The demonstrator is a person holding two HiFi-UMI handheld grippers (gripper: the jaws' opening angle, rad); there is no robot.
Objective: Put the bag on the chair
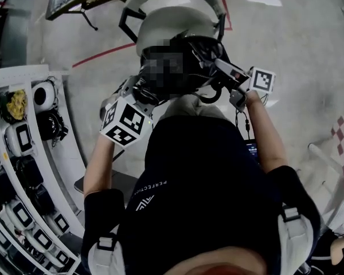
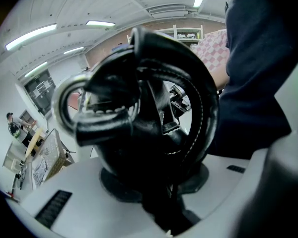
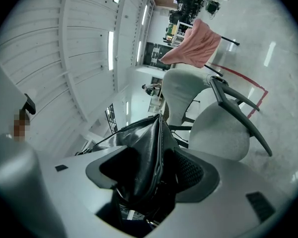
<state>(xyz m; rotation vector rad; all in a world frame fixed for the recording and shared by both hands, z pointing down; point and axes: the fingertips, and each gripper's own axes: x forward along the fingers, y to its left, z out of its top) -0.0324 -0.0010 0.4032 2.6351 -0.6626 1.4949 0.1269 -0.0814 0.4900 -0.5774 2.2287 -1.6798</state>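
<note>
My left claw (image 2: 159, 195) and right claw (image 3: 144, 185) both clamp the black bag (image 1: 196, 55), upper centre, beside the white chair (image 1: 172, 10). My shirt (image 1: 206, 171) reads "PERFECT…".

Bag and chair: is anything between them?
Nothing shows between them: in the right gripper view the black bag, pinched in the right gripper, faces the white chair seat across open air.

bag (image 1: 202, 55) just before chair (image 1: 167, 14)

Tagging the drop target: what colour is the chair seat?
Pale grey-white chair seat, with black armrests; shows best in the right gripper view.
</note>
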